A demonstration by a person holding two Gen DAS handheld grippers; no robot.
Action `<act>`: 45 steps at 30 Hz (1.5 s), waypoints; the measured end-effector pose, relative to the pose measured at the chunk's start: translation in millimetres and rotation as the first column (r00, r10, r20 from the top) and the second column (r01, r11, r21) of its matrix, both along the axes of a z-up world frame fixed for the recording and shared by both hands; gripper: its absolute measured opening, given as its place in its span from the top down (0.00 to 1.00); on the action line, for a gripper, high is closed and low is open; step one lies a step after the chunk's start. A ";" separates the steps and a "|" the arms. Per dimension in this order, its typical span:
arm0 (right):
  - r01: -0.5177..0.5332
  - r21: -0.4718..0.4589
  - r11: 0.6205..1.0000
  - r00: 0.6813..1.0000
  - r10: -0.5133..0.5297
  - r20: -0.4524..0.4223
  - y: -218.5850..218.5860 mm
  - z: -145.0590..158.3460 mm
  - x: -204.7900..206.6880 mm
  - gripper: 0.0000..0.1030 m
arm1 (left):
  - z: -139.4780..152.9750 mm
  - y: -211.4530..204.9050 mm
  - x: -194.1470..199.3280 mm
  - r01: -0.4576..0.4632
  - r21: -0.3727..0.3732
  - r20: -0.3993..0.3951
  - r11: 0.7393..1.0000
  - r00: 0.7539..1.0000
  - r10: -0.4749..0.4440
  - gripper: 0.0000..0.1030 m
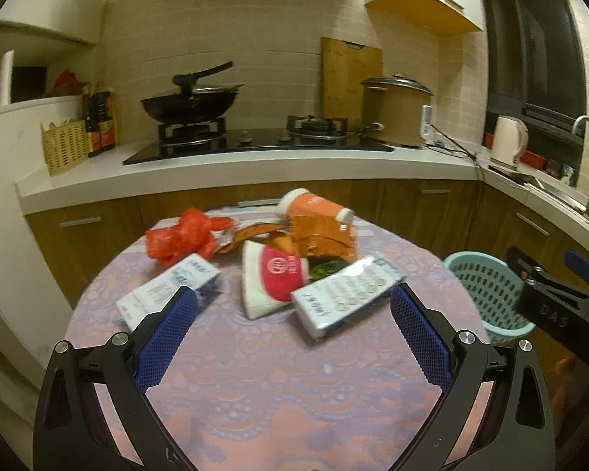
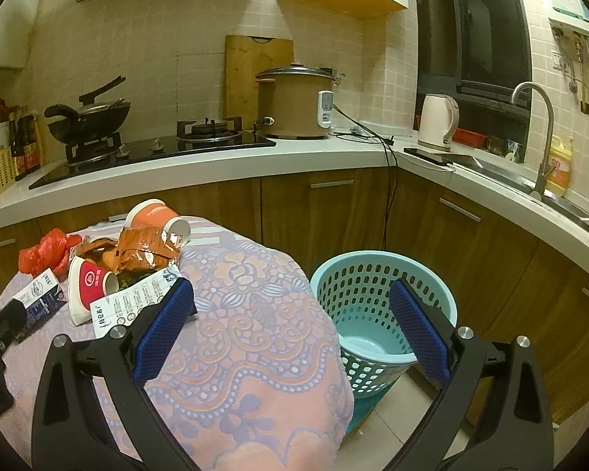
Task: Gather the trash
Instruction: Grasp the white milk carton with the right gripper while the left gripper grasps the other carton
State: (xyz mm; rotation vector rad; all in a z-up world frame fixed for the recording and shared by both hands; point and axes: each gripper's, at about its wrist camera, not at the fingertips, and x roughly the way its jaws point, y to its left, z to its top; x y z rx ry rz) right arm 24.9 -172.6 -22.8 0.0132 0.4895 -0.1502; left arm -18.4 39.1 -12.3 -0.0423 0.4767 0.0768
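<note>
On the cloth-covered counter (image 1: 275,373), from the soft red bag (image 1: 178,235) past light cartons (image 1: 169,290) and crushable cups (image 1: 273,276) rightward, trash suits edge pinches, both tools, left tool (image 1: 290,306) and right tool (image 2: 290,298), gaping empty beside the basket (image 2: 377,298).

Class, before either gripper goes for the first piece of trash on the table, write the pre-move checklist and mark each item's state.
1. Left gripper open: ok.
2. Right gripper open: ok.
3. Both grippers hold nothing: ok.
4. Teal basket upright beside the table, mouth unblocked: ok.
5. Basket has room: ok, no trash seen inside.
6. Nearest milk carton free on top: ok.
7. Red cup empty of liquid: cannot tell.
</note>
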 end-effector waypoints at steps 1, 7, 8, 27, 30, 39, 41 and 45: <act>-0.003 -0.004 1.000 1.000 0.003 -0.003 2.2 -0.7 0.9 0.10 | -0.5 7.0 0.2 -0.010 0.002 -0.001 1.000 1.000 0.010 0.07; -0.049 -0.011 0.999 0.998 0.048 -0.033 20.7 -7.9 8.2 0.30 | -3.9 70.0 -0.2 -0.073 -0.022 -0.006 0.997 0.997 0.072 0.07; -0.058 -0.011 0.998 0.998 0.057 -0.040 24.2 -9.5 10.0 0.34 | -4.6 79.7 0.0 -0.084 -0.026 -0.009 0.996 0.996 0.084 0.07; -0.289 0.077 0.954 0.934 0.298 -0.199 106.6 -61.8 41.7 0.66 | -71.9 185.6 94.2 -0.019 -0.099 -0.280 0.995 0.960 -0.010 0.11; -0.316 0.104 0.943 0.915 0.332 -0.229 115.3 -71.1 44.9 0.66 | -78.7 180.2 98.3 0.005 -0.118 -0.295 0.993 0.955 -0.039 0.13; -0.389 0.142 0.910 0.879 0.413 -0.238 142.2 -72.4 50.4 0.44 | -81.1 158.9 91.6 0.102 -0.129 -0.318 0.986 0.938 -0.138 0.16; -0.395 0.118 0.911 0.876 0.412 -0.252 150.6 -72.2 53.3 0.43 | -81.2 156.0 89.6 0.109 -0.132 -0.321 0.985 0.935 -0.147 0.18; -0.360 0.088 0.929 0.873 0.369 -0.320 159.6 -80.3 68.3 0.43 | -79.9 152.7 83.4 0.146 -0.171 -0.325 0.974 0.925 -0.196 0.20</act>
